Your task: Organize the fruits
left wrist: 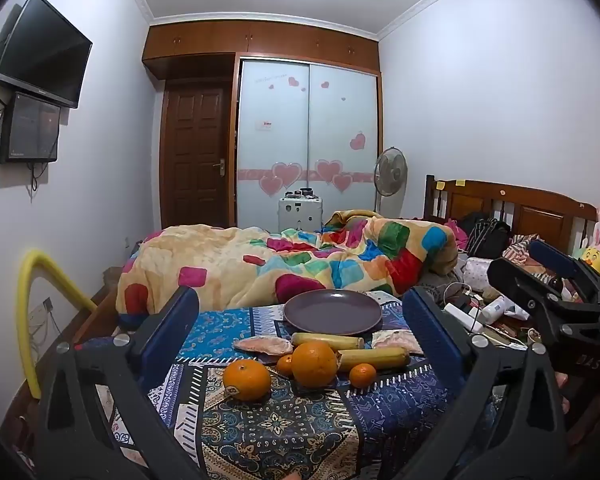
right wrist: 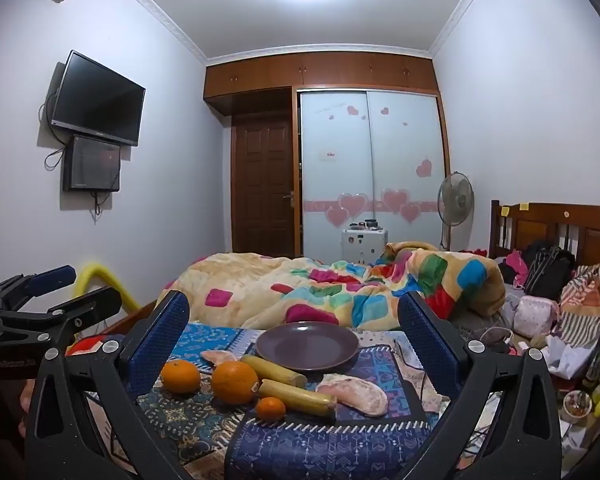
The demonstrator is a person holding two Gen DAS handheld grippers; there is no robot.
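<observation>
a: count the fruit for me.

b: on the patterned cloth (left wrist: 284,432) i get two big oranges, one to the left (left wrist: 247,381) and a larger one in the middle (left wrist: 314,363). two small mandarins, one tucked behind the middle orange (left wrist: 285,365), one to its right (left wrist: 363,375). two bananas, the near one (left wrist: 374,358) touching the middle orange, the far one (left wrist: 327,341) just behind it.

a: anything else in the pile?

b: two pale pinkish pieces, one left (left wrist: 263,346) and one right (left wrist: 396,339) of the bananas. i cannot tell what they are.

a: containers?

b: one dark purple plate (left wrist: 332,312), behind the bananas, nothing on it. all the fruit lies on the cloth, none in the plate.

a: room to move?

b: bare cloth in front of the oranges. the plate sits near the far edge, with a colourful blanket (left wrist: 260,264) right behind. clutter lies off the right side.

a: grippers?

b: left gripper (left wrist: 300,328) has its blue fingers wide apart, empty, framing the pile. right gripper (right wrist: 293,332) likewise spread and empty, well short of the fruit. they sit side by side.
</observation>
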